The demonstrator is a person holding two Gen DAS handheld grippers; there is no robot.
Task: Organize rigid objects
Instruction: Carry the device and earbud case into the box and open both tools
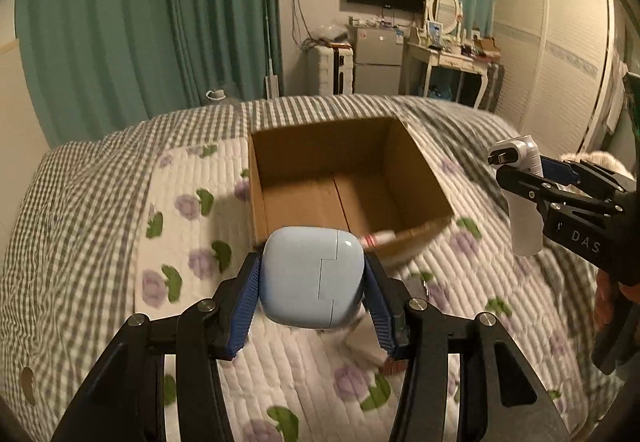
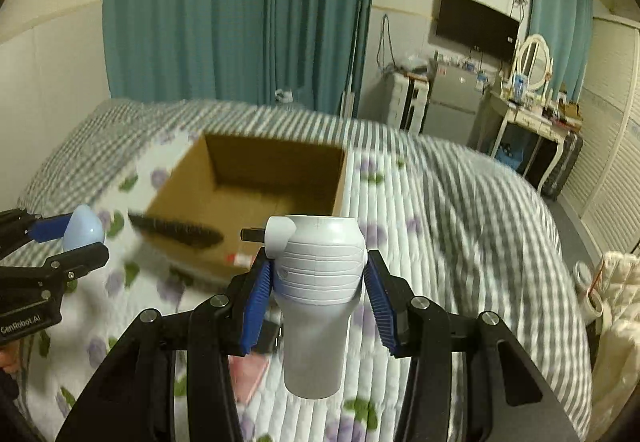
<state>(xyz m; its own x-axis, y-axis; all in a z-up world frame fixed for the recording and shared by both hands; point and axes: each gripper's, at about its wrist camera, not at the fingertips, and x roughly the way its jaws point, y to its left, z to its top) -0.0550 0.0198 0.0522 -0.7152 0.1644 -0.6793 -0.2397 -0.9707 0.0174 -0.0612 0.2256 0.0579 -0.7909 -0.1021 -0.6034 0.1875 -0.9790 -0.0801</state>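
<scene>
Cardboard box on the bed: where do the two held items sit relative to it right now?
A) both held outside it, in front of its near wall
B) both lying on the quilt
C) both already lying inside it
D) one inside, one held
A: the left tongs clamp the light blue case and the right tongs clamp the white device, both short of the cardboard box, whose visible floor looks bare.

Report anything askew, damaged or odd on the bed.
Nothing looks damaged or spilled. The cardboard box sits open and upright on the quilt. The left tongs grip the blue case; the right tongs grip the white device. Motion blur hides finer detail.
</scene>
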